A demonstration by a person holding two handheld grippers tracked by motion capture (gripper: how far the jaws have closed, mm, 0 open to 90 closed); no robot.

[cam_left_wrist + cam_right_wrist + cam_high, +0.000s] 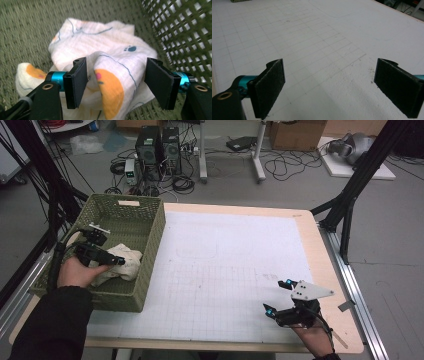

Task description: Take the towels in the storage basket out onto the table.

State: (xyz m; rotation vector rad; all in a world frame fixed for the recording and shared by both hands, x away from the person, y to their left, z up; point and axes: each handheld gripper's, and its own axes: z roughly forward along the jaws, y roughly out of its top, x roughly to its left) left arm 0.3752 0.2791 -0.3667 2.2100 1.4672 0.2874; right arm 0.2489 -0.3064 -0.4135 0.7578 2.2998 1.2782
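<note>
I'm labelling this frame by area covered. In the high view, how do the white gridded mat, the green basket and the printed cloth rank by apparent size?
1. white gridded mat
2. green basket
3. printed cloth, partly hidden by the left gripper

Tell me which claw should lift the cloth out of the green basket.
Left. The left claw is inside the green basket, its jaws open around a fold of the cloth. The right claw hangs open over the white mat, far from it.

lab: floor cables, computer towers
</note>
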